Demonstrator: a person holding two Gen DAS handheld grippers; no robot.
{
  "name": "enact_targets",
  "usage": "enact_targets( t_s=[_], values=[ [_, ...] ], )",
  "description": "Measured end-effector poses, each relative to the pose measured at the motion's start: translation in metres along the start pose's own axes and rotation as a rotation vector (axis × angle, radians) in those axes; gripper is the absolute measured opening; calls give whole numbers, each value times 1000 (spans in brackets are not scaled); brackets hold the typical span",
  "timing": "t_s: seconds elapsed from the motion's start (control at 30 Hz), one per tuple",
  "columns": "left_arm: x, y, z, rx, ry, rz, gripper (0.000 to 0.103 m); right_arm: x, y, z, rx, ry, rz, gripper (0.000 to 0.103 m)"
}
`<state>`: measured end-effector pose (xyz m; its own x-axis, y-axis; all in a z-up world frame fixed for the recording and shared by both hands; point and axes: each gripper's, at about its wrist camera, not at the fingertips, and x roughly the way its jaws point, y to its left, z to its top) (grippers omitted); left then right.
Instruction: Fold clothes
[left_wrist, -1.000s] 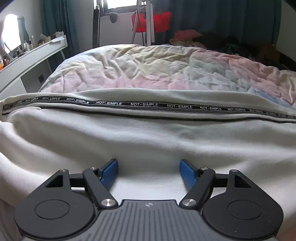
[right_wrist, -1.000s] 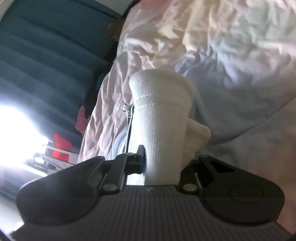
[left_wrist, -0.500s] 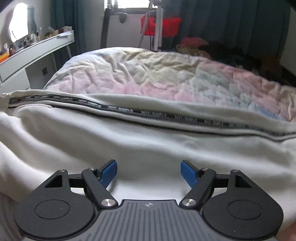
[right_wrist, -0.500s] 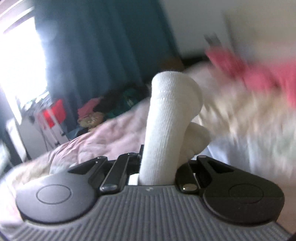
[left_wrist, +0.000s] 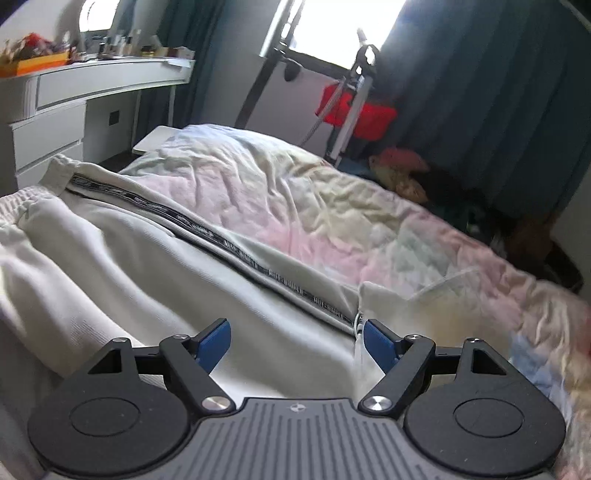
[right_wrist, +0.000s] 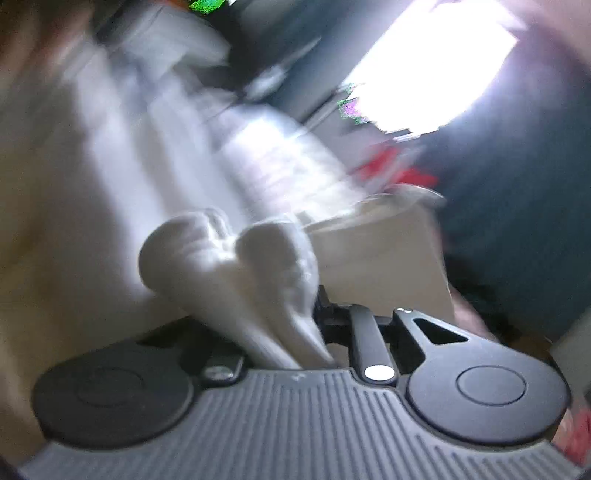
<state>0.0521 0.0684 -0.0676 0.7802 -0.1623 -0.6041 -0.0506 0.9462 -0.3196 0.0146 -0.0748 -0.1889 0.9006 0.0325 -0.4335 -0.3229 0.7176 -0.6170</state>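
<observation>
**Grippers at the cream trousers**

Left gripper (left_wrist: 296, 341), blue-padded, has just been opening; its jaws stand wide and empty above the cream knit trousers (left_wrist: 110, 266) spread on the pastel quilted bed (left_wrist: 332, 206). Black side tape (left_wrist: 236, 247) lettering is blurred, unreadable. Right gripper (right_wrist: 295, 325) clamps a ribbed white cuff (right_wrist: 236, 266) of the garment; surroundings blurred.

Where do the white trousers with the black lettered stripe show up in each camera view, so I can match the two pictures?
Left wrist view: the white trousers fill the left and lower middle, black stripe running diagonally toward the open left gripper.
Right wrist view: a bunched white cuff is clamped in the right gripper; blur hides any stripe.
Shared landmark: the red object below the bright window.
</observation>
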Motion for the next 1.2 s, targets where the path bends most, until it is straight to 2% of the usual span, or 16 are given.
enact_targets(
  t_s=[0.03,0.1,0.23,0.27,0.47,0.53,0.6,0.63,0.67,0.7,0.8,0.9,0.97,1.03,1.1,1.2],
  values=[
    [-1,3,2,-13,-4,-2,81,5,9,-4,-36,18,13,15],
    [0,7,5,-37,-2,-14,81,3,-3,-4,15,1,13,15],
    [3,9,8,-62,-5,-47,81,-24,-8,8,13,-144,-77,15],
    [3,8,8,-61,-7,-52,81,-26,-8,11,26,-157,-62,15],
    [6,1,2,-32,-4,-70,81,-5,-9,13,137,-70,71,19],
    [3,-2,0,-23,-19,-61,81,-8,-21,18,223,-43,148,27],
    [2,-4,-1,-13,-34,-51,81,-13,-37,21,370,-9,280,54],
    [2,-4,-1,-7,-38,-48,81,-14,-48,21,462,0,359,63],
    [2,-5,0,-1,-42,-44,81,-19,-58,19,536,7,423,78],
    [3,-5,0,2,-37,-46,81,-28,-66,17,591,7,478,83],
    [9,-8,0,23,-11,-55,81,-57,-79,12,694,-24,564,83],
    [20,-17,5,72,15,-82,80,-94,-93,2,763,-73,511,83],
    [28,-28,9,119,31,-112,72,-106,-110,-10,811,-77,422,83],
    [36,-40,12,163,27,-138,70,-120,-119,-24,856,-34,299,83],
    [49,-51,13,192,64,-169,68,-109,-129,-40,925,34,200,83],
    [72,-65,15,237,128,-196,64,-93,-140,-53,993,86,168,83]
  ],
)
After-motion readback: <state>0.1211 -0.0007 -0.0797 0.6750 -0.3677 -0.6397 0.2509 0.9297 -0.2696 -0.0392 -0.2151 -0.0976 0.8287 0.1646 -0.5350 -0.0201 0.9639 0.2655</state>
